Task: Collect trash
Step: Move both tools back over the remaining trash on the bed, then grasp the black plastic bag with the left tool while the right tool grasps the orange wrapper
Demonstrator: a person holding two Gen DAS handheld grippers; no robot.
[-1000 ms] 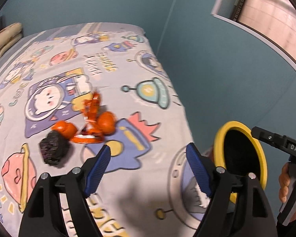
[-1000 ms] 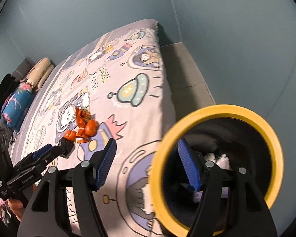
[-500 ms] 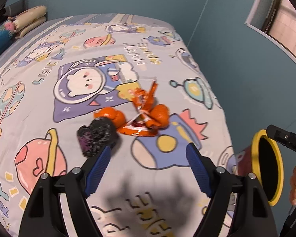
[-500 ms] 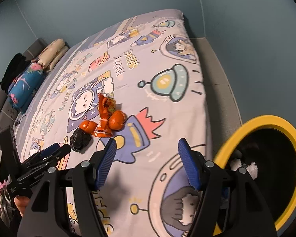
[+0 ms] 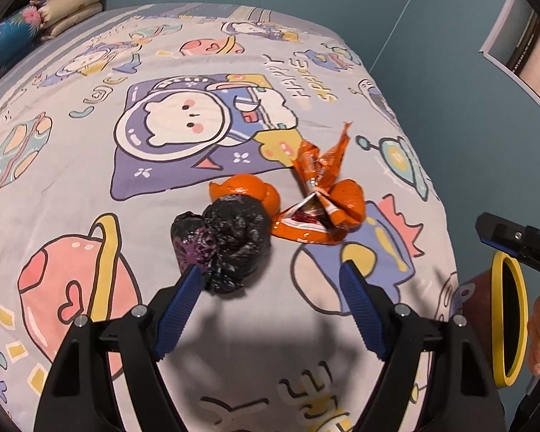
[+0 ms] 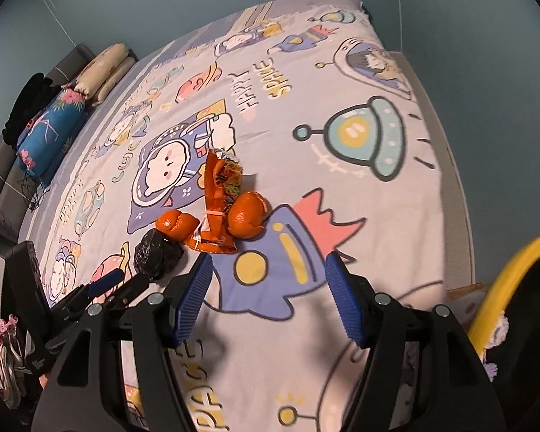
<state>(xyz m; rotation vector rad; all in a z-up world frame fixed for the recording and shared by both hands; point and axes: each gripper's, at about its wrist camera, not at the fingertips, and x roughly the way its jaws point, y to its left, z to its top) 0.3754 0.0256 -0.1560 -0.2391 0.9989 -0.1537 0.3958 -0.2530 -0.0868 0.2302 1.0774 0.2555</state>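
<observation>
Left gripper (image 5: pixel 270 280) has advanced over the bed (image 5: pixel 90 187) across the last second: 1 s ago the trash pile sat well ahead of it, 0.5 s ago near, now the black wad (image 5: pixel 223 241) lies just at the tip of its left finger (image 5: pixel 183 298), partly overlapped by it in the left wrist view. Contact cannot be confirmed. Jaws spread wide, nothing between them

Right gripper (image 6: pixel 270 302) has swung away from the bin (image 6: pixel 504 288). 1 s ago the yellow rim filled its view; now the rim is at the right edge, off the side of the bed, and the gripper faces the pile. Jaws spread, empty

Trash on the bed, 1 cluster near the middle of the printed sheet:
- black wad, nearest the left gripper
- 2 orange peels (image 5: pixel 248 190), one touching the wad, the other (image 6: pixel 246 214) beside the wrapper
- orange wrapper (image 5: pixel 316 194), crumpled, lying between the peels

White scraps show inside the bin in the right wrist view, so some trash looks already collected

Reading: drop-off phase over, both grippers returned for the next pick. Wad is the likely target for the left. It sits off-centre to the jaws, toward the left finger; a small shift left seems needed before closing. Risk: the peel touching the wad may drag along
</observation>
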